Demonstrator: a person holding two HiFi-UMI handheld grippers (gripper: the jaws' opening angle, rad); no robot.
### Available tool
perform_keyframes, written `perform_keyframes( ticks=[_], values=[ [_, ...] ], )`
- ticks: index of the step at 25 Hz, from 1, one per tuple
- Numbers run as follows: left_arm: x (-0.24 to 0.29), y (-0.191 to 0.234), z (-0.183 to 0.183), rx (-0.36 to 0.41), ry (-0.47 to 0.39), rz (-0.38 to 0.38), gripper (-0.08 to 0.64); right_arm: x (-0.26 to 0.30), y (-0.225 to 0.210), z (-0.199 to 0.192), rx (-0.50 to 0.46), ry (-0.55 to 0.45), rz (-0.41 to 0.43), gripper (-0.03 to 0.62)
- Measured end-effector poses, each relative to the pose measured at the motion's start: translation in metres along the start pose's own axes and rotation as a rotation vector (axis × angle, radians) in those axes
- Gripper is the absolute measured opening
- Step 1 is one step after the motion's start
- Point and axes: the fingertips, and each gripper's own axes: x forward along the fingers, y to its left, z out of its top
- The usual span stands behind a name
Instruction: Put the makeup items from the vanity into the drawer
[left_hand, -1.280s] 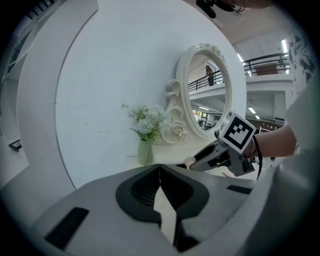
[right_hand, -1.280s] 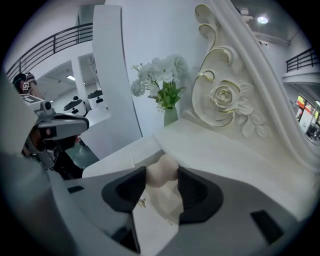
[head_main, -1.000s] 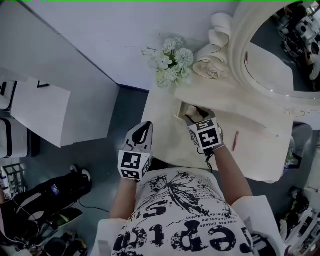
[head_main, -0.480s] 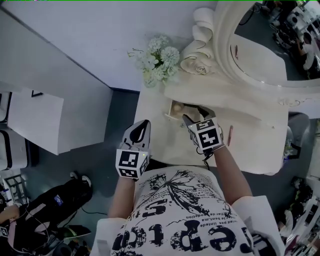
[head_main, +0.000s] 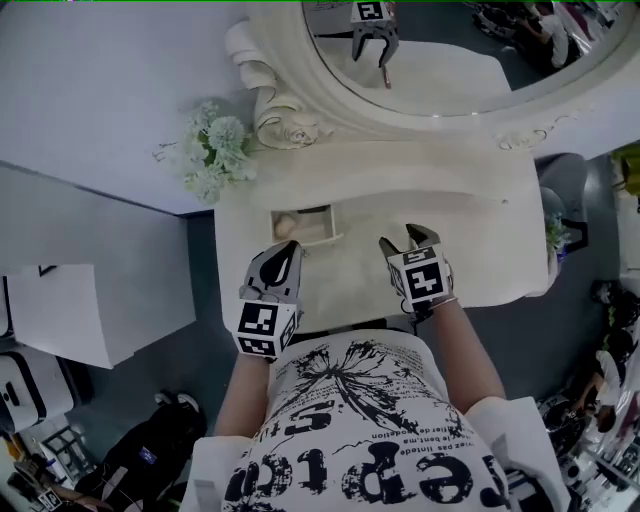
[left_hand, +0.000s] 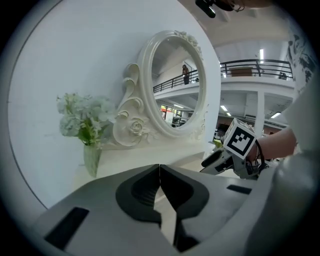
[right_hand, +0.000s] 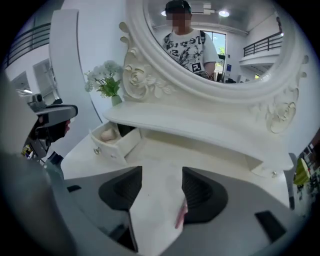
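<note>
On the cream vanity (head_main: 480, 240) a small drawer (head_main: 312, 227) stands pulled out, with a beige round item (head_main: 285, 225) inside; the right gripper view shows the drawer (right_hand: 116, 142) and the item (right_hand: 107, 134) too. My right gripper (head_main: 405, 238) hovers over the tabletop right of the drawer, jaws open (right_hand: 162, 172). A thin pink pencil (right_hand: 181, 214) lies on the table just inside the right jaw, untouched; the head view hides it. My left gripper (head_main: 291, 250) is at the vanity's front edge below the drawer, shut on nothing (left_hand: 159, 167).
A vase of pale flowers (head_main: 210, 155) stands at the vanity's back left. The carved oval mirror (head_main: 450, 50) rises behind a raised shelf (right_hand: 200, 125). A white box (head_main: 55, 310) sits on the floor to the left.
My right gripper has drawn back out of the drawer to the right, over the open tabletop. The head view has swung up toward the mirror. The left gripper has barely moved.
</note>
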Motion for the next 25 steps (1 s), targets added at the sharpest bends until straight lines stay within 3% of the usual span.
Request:
perform_keyframes(
  ticks=[5,13,25],
  values=[
    [0.027,-0.033,0.000,0.021,0.022,-0.063,0.021,-0.003,-0.035,-0.048,0.082,0.054,-0.045,0.259],
    [0.046,-0.067,-0.005,0.025,0.034,-0.082,0.021,0.011,-0.049,-0.087,0.123,0.121,-0.009,0.248],
    [0.045,-0.071,-0.007,0.006,0.020,-0.039,0.021,0.029,-0.051,-0.106,0.130,0.201,-0.022,0.052]
  ],
)
